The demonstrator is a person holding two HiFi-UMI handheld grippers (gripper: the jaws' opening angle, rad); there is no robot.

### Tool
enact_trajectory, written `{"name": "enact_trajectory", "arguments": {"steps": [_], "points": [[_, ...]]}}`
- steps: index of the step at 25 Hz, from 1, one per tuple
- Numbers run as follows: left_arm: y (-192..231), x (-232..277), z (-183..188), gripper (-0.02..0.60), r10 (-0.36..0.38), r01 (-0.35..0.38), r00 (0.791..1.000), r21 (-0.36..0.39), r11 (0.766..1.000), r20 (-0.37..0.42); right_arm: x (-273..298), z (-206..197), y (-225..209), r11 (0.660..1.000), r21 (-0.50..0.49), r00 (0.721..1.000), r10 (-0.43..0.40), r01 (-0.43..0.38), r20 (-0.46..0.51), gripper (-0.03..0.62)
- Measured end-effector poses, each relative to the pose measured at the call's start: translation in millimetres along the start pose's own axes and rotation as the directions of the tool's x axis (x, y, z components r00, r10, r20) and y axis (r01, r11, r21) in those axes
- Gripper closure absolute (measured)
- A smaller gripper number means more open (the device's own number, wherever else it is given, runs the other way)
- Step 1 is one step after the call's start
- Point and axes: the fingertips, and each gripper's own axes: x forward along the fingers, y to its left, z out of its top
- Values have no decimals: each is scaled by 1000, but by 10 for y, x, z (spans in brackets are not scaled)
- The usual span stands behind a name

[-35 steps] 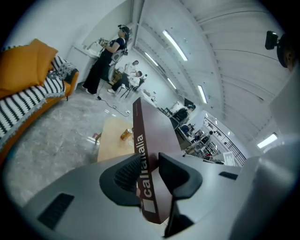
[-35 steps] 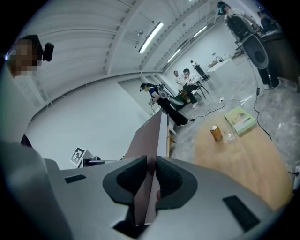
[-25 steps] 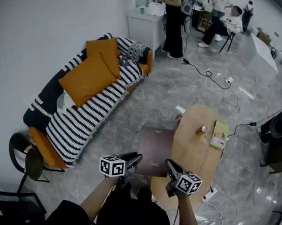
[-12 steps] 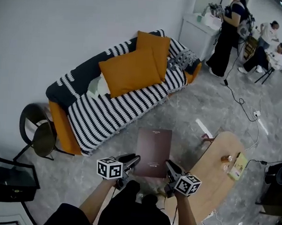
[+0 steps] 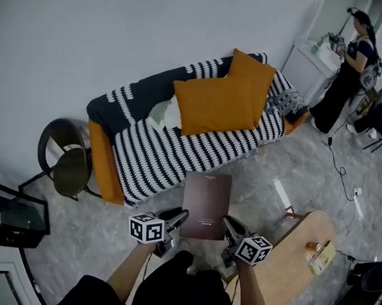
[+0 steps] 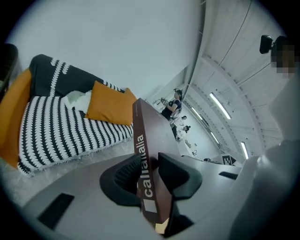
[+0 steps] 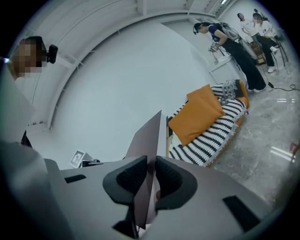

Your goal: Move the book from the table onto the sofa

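A dark brown book (image 5: 206, 204) hangs flat in the air between my two grippers, just short of the sofa's front edge. My left gripper (image 5: 179, 216) is shut on its near left corner; in the left gripper view the book's spine (image 6: 144, 173) with white lettering runs between the jaws. My right gripper (image 5: 229, 225) is shut on the near right corner, and the cover (image 7: 144, 154) stands edge-on between its pads. The sofa (image 5: 197, 149) has a black-and-white striped throw and two orange cushions (image 5: 220, 101).
A round wooden table (image 5: 300, 248) with a small bottle and a yellow-green packet lies at the lower right. A black chair (image 5: 67, 162) stands left of the sofa. A person (image 5: 346, 67) stands by a white cabinet at the upper right. Cables run over the grey floor.
The view has swung left, away from the table and toward the sofa. Both grippers have carried the book along; the sofa is now straight ahead and the table has slid to the lower right.
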Motion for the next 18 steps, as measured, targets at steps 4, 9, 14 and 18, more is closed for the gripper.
{"name": "enact_trajectory", "arguments": {"steps": [4,9,14,18], "points": [[235,-188,200,459,25,-24,999,-26,999,47,364,66,165,999,-24,999,32,-33,-35,517],[432,-318,410,459,63,-58,993,-55,997,103,718,146,265,996,-39,994,75,-78,-81,517],[619,-364,578,459,89,-77,988,-91,993,128,1056,277,296,993,-49,990,104,-109,-95,517],[692,-293,741,459,105,-91,984,-100,991,143,1244,421,238,990,-49,987,123,-129,-107,517]]}}
